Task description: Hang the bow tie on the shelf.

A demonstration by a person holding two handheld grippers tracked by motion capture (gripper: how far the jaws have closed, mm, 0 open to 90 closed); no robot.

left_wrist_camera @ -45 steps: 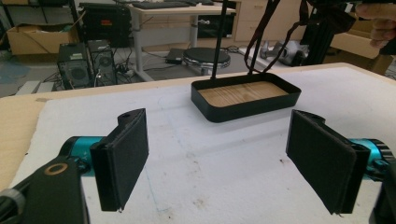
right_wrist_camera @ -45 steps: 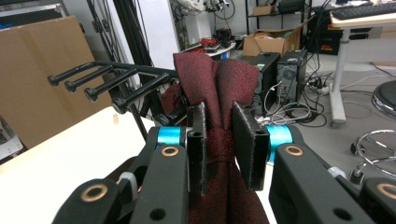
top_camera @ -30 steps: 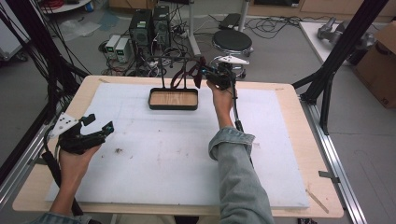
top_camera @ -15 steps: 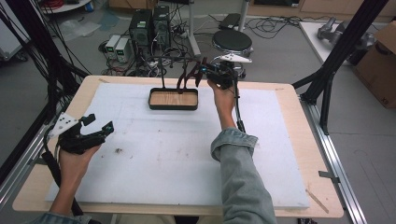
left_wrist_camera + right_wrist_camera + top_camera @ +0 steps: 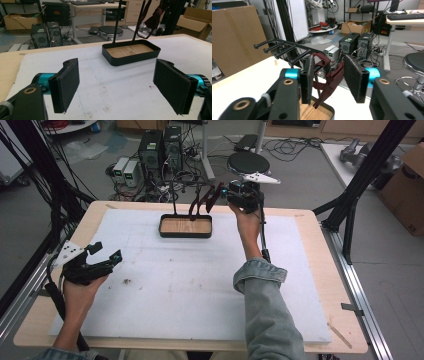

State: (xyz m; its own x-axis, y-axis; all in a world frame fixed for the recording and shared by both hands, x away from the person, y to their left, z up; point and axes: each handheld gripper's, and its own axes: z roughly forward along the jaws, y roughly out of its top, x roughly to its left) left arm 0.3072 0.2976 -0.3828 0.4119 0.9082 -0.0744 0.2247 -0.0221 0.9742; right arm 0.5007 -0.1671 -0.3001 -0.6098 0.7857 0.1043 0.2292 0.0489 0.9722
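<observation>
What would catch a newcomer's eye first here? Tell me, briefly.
The dark red cloth strap hanging from the black pegged rack at the table's far edge, with the right gripper just opening around it. The rack's tray sits below; the left gripper rests open, near left.

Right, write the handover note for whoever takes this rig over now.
Right gripper: up at the rack's pegs, fingers have just been opening; the dark red strap hangs between them, no longer pinched.
Left gripper: open, nothing between its fingers, low over the white mat at the near left.
Things: black rack stands in its wood-floored tray at the far side; the strap is draped over a peg.
Done: strap hung, as far as I can tell.
Left: back the right gripper out without dragging the strap off.
</observation>
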